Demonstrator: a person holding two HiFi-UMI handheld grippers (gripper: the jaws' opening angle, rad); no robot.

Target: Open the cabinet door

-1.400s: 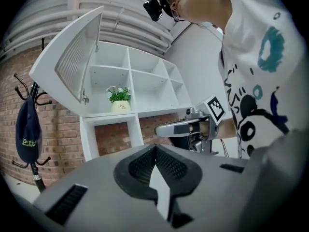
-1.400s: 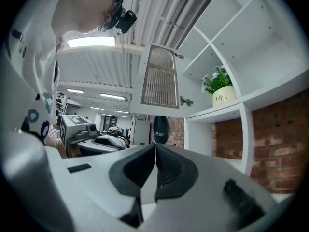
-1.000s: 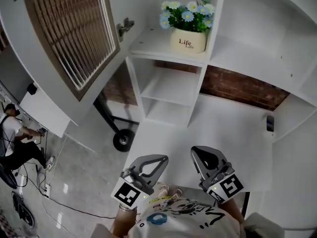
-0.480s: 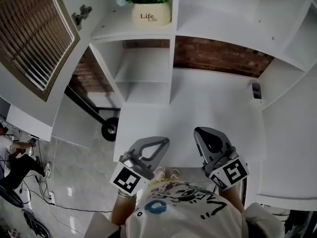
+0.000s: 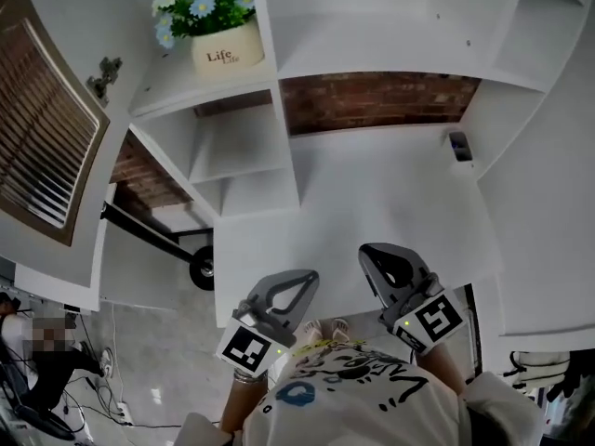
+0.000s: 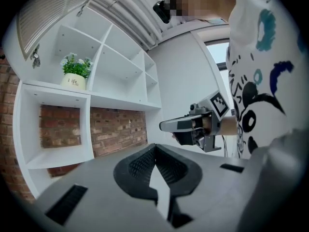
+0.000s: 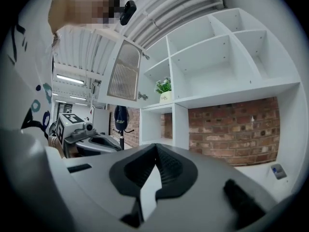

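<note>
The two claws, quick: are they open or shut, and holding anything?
Left claw: shut, holding nothing.
Right claw: shut, holding nothing.

The right gripper [image 7: 155, 151] is seen with its jaws closed tip to tip and nothing held between them. Beyond it, a white shelf unit [image 7: 217, 52] is set against a brick wall [image 7: 231, 129]. A pot of flowers [image 7: 165, 96] is stood in a compartment at the left. Up and to the left of it, the cabinet door [image 7: 124, 70], fitted with a ribbed panel, is swung wide open. The left gripper [image 7: 108, 145] is seen low at the left, beside a printed white shirt [image 7: 29, 81].
</note>
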